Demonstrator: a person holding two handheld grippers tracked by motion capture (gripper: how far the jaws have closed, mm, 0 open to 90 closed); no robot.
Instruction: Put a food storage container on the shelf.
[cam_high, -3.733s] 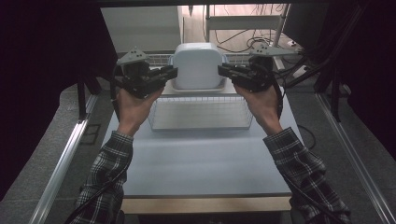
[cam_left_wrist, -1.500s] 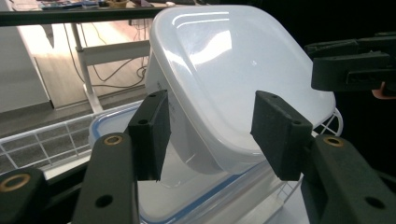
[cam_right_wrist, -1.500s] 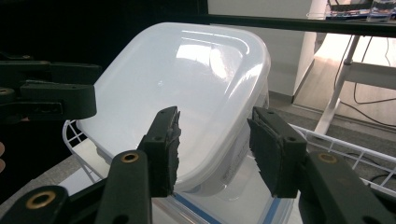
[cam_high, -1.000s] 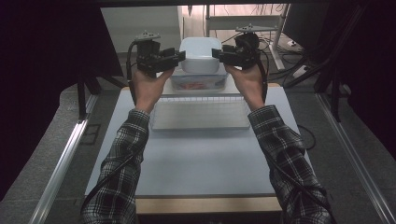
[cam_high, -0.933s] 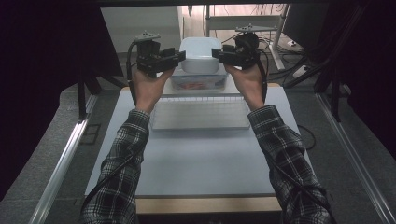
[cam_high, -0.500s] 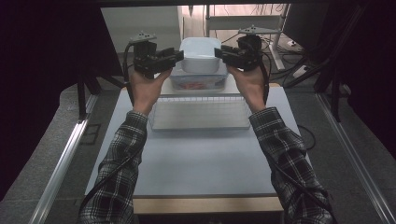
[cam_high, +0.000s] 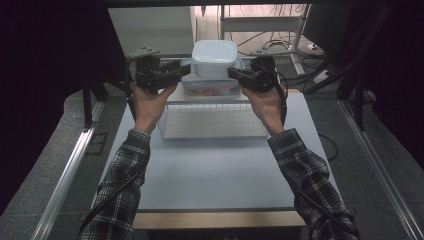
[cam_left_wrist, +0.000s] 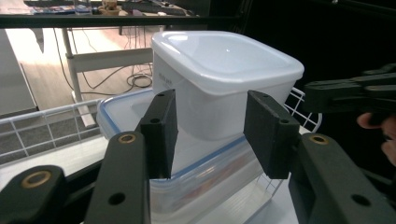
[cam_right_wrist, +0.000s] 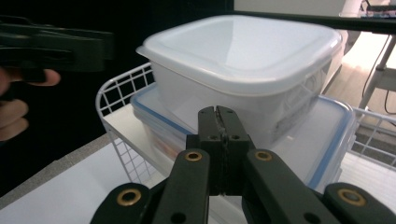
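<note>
Container (cam_high: 214, 57), white, lidded, upper centre, stacked on blue-rimmed box (cam_high: 210, 89): unlifted; left gripper (cam_left_wrist: 210, 135) fingers part-open astride its corner, right gripper (cam_right_wrist: 218, 116) fingers closed empty.

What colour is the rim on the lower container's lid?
Blue: the lower container's lid is white with a blue rim, clearest in the right gripper view.

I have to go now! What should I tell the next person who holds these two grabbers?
Left gripper: jaws open, either side of the white box, not pressing it.
Right gripper: jaws have just closed, shut on nothing, in front of that box.
The white box sits on the blue-rimmed box, which rests on the wire rack at the table's far end.
Done: both grippers are at the box.
Left: grip it, probably lift it off.
</note>
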